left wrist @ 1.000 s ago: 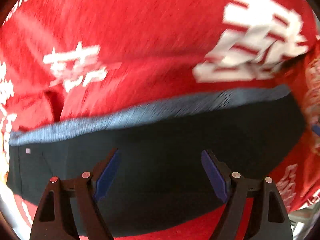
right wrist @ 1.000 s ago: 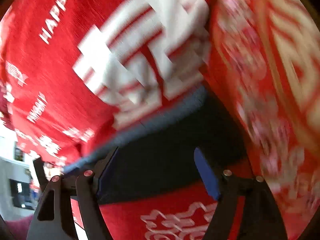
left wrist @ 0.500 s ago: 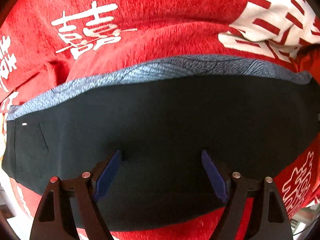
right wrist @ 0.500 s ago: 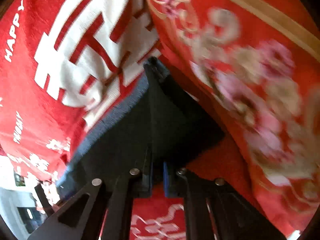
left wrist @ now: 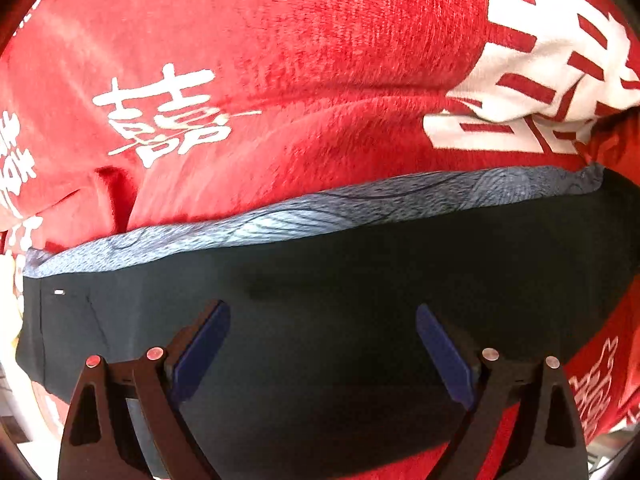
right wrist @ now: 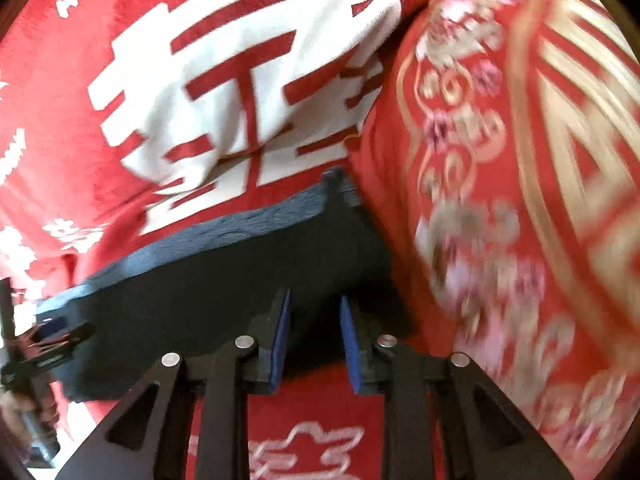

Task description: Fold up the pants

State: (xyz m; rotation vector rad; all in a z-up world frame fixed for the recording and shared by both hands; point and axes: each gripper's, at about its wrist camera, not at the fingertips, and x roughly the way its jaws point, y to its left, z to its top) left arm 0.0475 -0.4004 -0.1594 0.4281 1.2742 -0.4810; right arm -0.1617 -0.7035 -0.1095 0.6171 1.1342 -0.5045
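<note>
The dark pants (left wrist: 340, 280) lie folded in a long flat band on a red blanket, with a grey-blue inner layer (left wrist: 320, 212) showing along the far edge. My left gripper (left wrist: 322, 344) is wide open just above the dark cloth, holding nothing. In the right wrist view the pants (right wrist: 208, 280) end at a corner near a pillow. My right gripper (right wrist: 314, 344) is partly open with a narrow gap, over the near edge of the pants' right end. Nothing is between its blue pads (right wrist: 280, 344).
The red blanket (left wrist: 280, 60) with white characters covers the whole surface. A red and gold patterned pillow (right wrist: 520, 180) lies against the pants' right end. The other hand-held gripper (right wrist: 44, 344) shows at the left edge of the right wrist view.
My right gripper was open, then shut on the pants' right end, and now has opened a little and let it go. My left gripper stayed open and moved in over the pants.
</note>
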